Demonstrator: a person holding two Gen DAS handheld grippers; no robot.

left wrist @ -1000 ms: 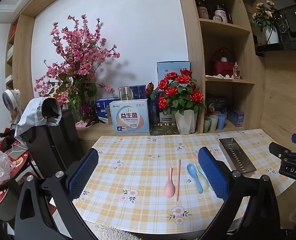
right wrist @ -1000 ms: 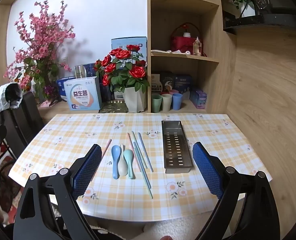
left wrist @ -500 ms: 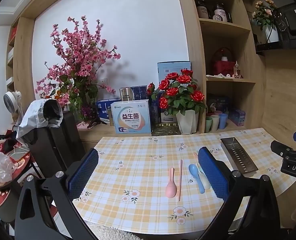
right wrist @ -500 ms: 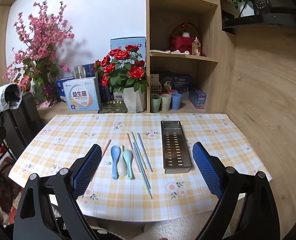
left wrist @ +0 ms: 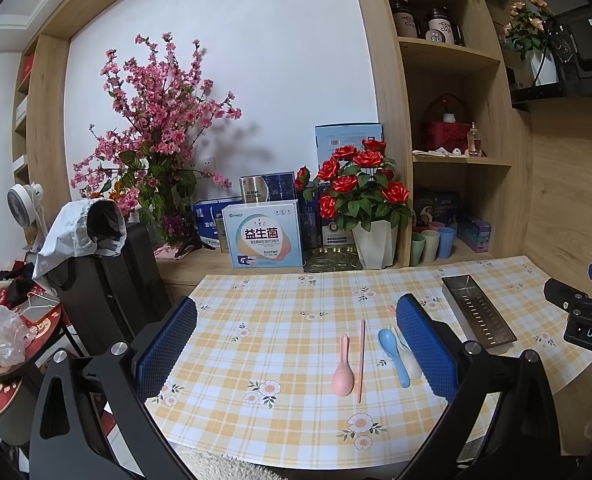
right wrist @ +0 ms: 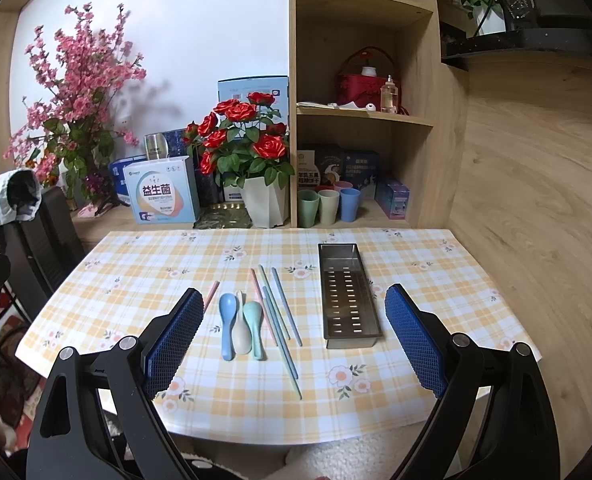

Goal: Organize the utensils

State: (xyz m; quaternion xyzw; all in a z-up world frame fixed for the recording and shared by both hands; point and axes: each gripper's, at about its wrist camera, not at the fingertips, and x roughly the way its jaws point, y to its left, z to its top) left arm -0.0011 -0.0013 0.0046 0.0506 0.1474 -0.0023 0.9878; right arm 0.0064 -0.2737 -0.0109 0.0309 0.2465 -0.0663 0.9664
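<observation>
Utensils lie in a row near the front edge of the bench (right wrist: 436, 264), w/ the perforated steel tray (right wrist: 348, 292) just to their right, toward the right edge, empty. Left hand-held gripper (left wrist: 296, 344) and right hand-held gripper (right wrist: 292, 338) both hover short of the front edge, jaws spread wide, nothing between the pads. Judged step: approach for a first pick; no utensil is in the tray yet, so the task looks barely begun. To do it well: take one piece at a time, prob. from the tray side of the row; close across a handle's narrow width, not its length; lift clear before crossing the tray rim; lay it lengthwise along the tray. The three bunched spoons touch, so a low, square approach avoids dragging a neighbour. Count: 4 spoons, i.e. pink spoon (left wrist: 343, 374) apart at the left, blue spoon (right wrist: 228, 320), cream spoon (right wrist: 241, 338), green spoon (right wrist: 255, 324). Chopsticks: 2 pink chopsticks (left wrist: 361, 360), 3 or 4 green chopsticks (right wrist: 282, 322), overlap prevents a sure count. Tray: 1.
</observation>
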